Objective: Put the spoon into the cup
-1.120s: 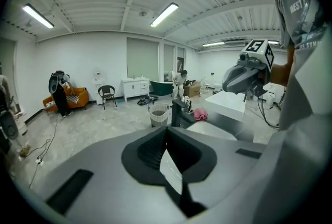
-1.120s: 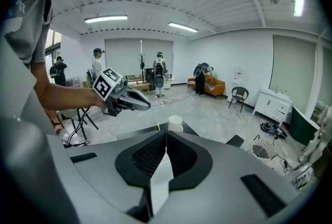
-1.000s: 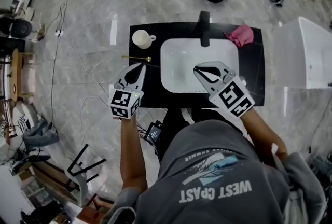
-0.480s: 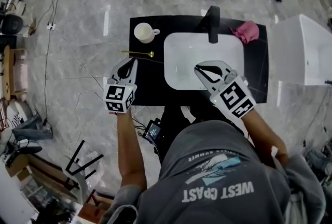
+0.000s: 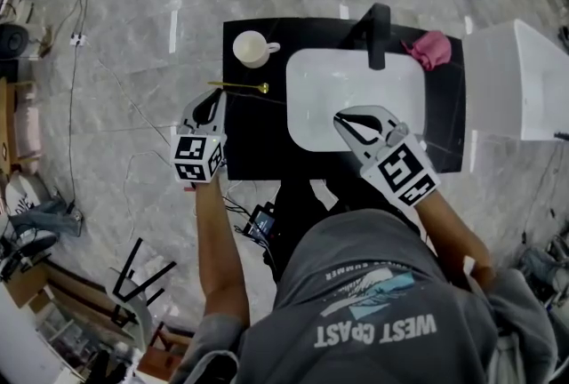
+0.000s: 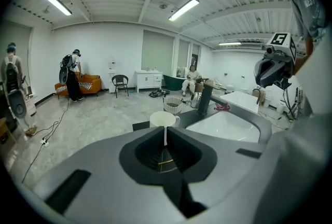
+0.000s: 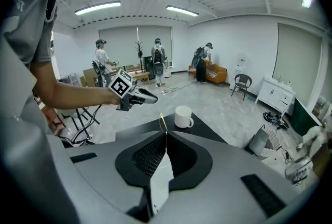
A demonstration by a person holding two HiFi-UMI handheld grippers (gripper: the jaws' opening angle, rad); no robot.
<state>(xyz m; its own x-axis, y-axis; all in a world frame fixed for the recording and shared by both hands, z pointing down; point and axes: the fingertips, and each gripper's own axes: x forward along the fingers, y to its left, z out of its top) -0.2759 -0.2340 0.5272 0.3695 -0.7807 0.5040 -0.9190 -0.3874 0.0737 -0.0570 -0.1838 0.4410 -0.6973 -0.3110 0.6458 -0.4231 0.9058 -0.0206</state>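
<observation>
Cup [image 5: 251, 48]: white. Spoon [image 5: 240, 87]: gold. Countertop [image 5: 258, 138]: black. Basin [image 5: 356, 93]: white. Faucet [image 5: 379, 36]: black. Cloth [image 5: 430, 48]: pink. Floor [image 5: 133, 71]: grey, marble-veined. Left gripper [image 5: 218, 96] and right gripper [image 5: 339, 117]: grey, marked with black-and-white squares.

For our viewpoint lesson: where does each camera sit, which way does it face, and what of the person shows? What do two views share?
Head view: on the head, facing steeply down at counter, sink, cup, spoon; left gripper, right gripper, forearms, shirt show.
Left gripper view: on that gripper, facing the cup past shut jaws; right gripper shows.
Right gripper view: on that gripper, facing cup and spoon; left gripper, forearm show.
Shared: both gripper views show the cup.
</observation>
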